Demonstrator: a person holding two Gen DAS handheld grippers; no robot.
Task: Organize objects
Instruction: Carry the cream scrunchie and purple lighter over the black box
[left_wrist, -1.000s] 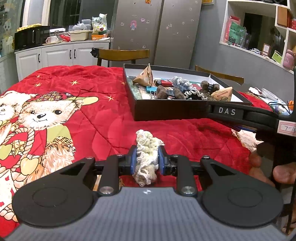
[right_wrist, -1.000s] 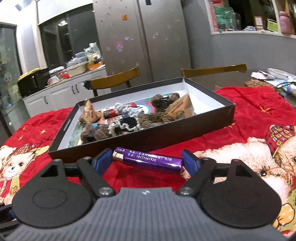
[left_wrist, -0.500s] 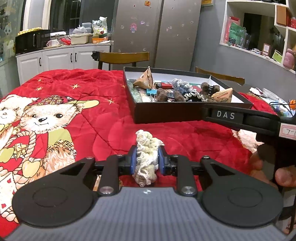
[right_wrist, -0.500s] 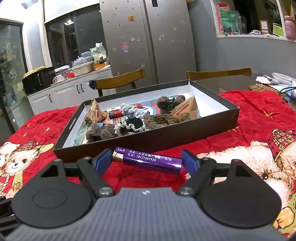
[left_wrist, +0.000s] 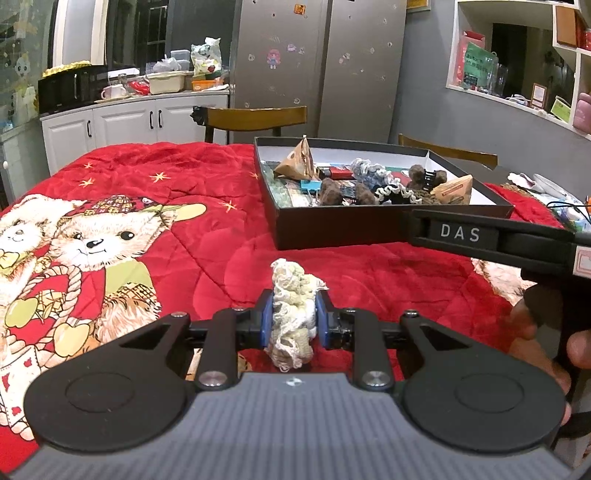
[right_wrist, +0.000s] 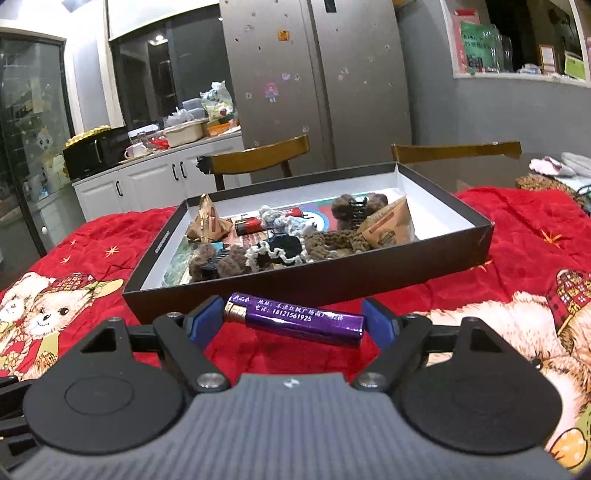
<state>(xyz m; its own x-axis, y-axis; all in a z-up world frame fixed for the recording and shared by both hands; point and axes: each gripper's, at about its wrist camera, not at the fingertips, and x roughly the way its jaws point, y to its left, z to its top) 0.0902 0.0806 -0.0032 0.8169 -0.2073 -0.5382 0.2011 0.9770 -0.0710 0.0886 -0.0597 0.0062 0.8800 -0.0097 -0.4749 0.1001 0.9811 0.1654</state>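
Blue-padded fingers of my left gripper (left_wrist: 293, 320) pinch a cream crocheted scrunchie (left_wrist: 295, 310), my right gripper (right_wrist: 294, 322) spans a purple lighter (right_wrist: 295, 319) lengthwise, both short of the half-filled black box (right_wrist: 369, 275), which sits farther off than a second ago.

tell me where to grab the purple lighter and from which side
Grip the purple lighter end to end, as the right gripper does now: one pad on the gold cap end, the other on its base. It lies crosswise between the fingers, so come straight along them, from the side away from the black box.
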